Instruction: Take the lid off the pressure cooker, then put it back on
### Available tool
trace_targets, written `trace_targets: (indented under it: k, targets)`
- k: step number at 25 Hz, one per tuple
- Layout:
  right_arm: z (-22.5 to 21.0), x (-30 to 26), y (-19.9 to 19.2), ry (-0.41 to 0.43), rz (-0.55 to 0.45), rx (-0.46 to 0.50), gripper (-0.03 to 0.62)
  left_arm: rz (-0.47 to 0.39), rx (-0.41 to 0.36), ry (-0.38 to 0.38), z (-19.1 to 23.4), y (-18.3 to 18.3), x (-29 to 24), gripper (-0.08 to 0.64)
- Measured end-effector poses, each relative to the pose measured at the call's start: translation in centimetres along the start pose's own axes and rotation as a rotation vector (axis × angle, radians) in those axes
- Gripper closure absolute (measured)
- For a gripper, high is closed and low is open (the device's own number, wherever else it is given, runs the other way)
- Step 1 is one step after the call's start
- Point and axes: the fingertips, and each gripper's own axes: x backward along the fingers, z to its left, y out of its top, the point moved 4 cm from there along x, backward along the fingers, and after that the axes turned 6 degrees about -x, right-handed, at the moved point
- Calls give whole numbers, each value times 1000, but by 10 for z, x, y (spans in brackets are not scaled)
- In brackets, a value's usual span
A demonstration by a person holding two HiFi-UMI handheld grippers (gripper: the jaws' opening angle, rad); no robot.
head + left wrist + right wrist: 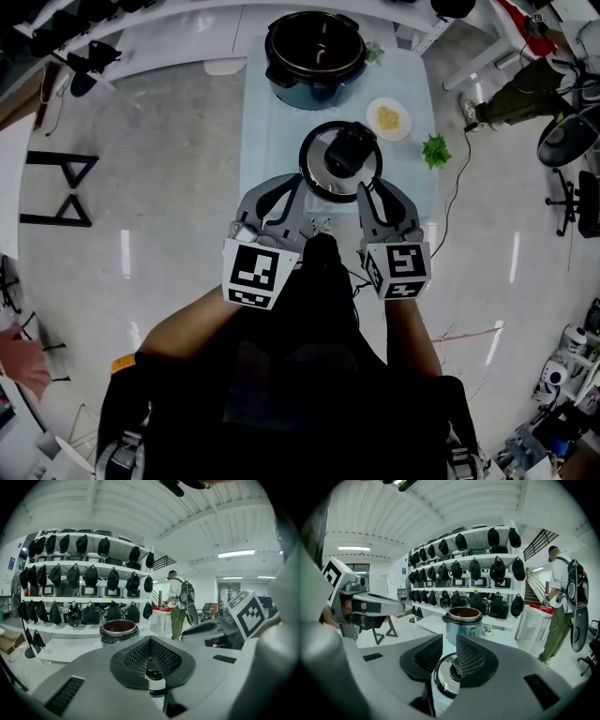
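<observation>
Lid off, lying flat on near half of table; open pot at far end. Left gripper jaws together, gripping nothing. Right gripper narrowly apart, nothing pinched, at lid's near-right edge.

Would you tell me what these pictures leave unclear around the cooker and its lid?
Head view: pot interior too dark to show contents.
Head view: yellow food in the dish too small to identify.
Left gripper view: lid mostly hidden behind the left gripper.
Right gripper view: lid partly hidden behind the right gripper.
</observation>
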Motion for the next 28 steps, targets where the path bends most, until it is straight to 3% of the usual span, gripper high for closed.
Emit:
trace_targets:
  k: [6, 14, 21, 28]
  targets:
    - [-33, -60, -23, 138, 80, 58, 406, 66, 41, 45, 10, -23, -63, 554]
    - [-56, -135, -75, 296, 170, 126, 319, 154, 69, 104, 25, -82, -124, 554]
    - [-62, -178, -121, 391, 244, 201, 288, 220, 92, 128, 31, -124, -154, 554]
    - [-61, -199, -146, 438, 291, 267, 285, 250, 105, 131, 31, -140, -167, 554]
